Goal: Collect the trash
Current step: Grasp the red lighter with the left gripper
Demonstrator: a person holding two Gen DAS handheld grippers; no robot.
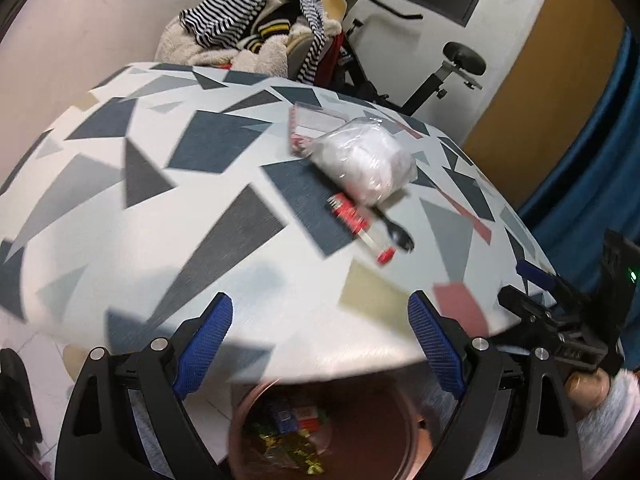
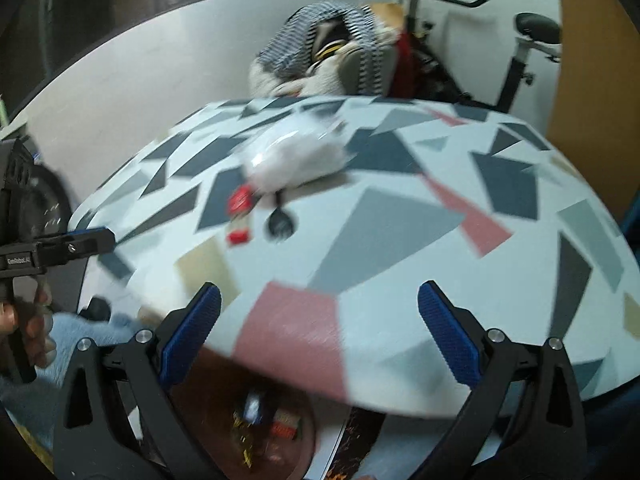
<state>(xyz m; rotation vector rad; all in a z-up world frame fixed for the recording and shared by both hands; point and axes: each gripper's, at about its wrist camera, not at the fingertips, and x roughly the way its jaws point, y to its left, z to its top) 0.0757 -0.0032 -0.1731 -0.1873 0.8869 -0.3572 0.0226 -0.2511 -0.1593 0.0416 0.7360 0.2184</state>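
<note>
On the patterned table (image 1: 168,208) (image 2: 400,216) lie a clear bag of white tissue (image 1: 362,160) (image 2: 292,156), a red and white wrapper (image 1: 358,226) (image 2: 239,216), a black plastic spoon (image 1: 394,234) (image 2: 280,218) and a flat clear pouch with a red edge (image 1: 310,124). A brown bin (image 1: 320,432) (image 2: 248,416) with wrappers inside stands below the table's near edge. My left gripper (image 1: 320,344) is open and empty above the bin and the table edge. My right gripper (image 2: 320,332) is open and empty too, over the near edge; it also shows at the right (image 1: 536,292) in the left wrist view.
A chair heaped with striped and fleece clothes (image 1: 256,28) (image 2: 328,52) stands behind the table. An exercise bike (image 1: 444,68) (image 2: 520,48) is at the back right, beside an orange panel (image 1: 540,80). A hand (image 2: 28,332) holds the left gripper's handle.
</note>
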